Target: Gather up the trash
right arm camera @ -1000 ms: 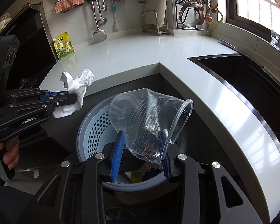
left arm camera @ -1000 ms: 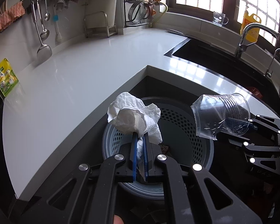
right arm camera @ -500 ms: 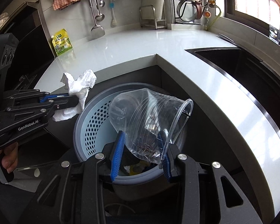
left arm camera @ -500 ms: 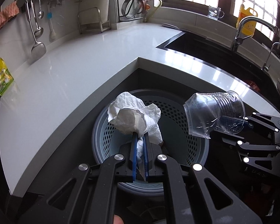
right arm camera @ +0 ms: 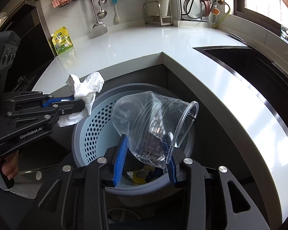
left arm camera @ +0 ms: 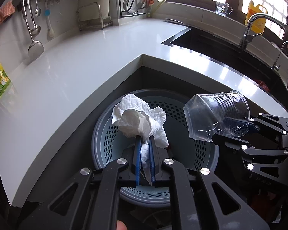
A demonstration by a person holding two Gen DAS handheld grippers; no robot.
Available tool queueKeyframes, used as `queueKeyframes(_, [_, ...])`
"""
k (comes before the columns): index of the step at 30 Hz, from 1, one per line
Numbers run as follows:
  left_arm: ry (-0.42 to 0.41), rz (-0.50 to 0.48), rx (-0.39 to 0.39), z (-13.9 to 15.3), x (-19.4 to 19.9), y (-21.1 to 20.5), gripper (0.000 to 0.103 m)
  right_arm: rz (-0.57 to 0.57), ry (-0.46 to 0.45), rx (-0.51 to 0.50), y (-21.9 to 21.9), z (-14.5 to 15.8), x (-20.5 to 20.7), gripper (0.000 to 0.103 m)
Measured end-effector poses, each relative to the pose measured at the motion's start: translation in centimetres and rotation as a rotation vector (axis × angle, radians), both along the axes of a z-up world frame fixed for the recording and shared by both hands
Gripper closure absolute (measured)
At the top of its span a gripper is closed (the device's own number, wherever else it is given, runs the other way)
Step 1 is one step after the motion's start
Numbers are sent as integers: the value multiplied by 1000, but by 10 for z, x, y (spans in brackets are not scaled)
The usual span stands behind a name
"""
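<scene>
I am holding both pieces over the perforated bin [left arm camera: 105, 145] so they drop straight in. My left tongs [left arm camera: 144, 143] are pinching the crumpled tissue [left arm camera: 138, 118] above the opening, and my right tongs [right arm camera: 146, 143] are squeezing the clear plastic cup [right arm camera: 153, 122], tilted sideways, just off the tabletop [left arm camera: 67, 72] corner.

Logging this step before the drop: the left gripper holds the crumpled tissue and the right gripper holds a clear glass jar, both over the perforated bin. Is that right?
Not quite. The right gripper holds a crushed clear plastic cup, not a glass jar, as the right wrist view shows. The rest stands: the left gripper pinches the crumpled tissue, both over the perforated bin.
</scene>
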State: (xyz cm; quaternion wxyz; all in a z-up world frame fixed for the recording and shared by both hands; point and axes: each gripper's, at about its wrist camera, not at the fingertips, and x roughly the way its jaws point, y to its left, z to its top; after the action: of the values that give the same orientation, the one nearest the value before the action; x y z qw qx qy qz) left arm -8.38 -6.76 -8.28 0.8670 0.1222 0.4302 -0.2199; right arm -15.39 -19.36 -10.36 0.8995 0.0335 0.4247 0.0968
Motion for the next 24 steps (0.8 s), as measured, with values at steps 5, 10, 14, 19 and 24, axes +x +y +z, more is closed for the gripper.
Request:
queueKeyframes(5, [6,7,5,-4,7,-3,90,-12,5,10,-3,-3,7,64])
queueKeyframes(10, [-8,29,13,-8,12,-2,52,-20,22,26,-5,-12,18,54])
queueKeyframes(14, [2,33,19,-11,17,-1,52,-17,33,41,-5,-16,25,54])
queueKeyframes(19, [8,41,11,-13,22,1,46,-16,26,46,-4,-13,28,54])
queueKeyframes(24, [6,46,2,-11,24,3,39,-28,22,47,-7,-11,28,52])
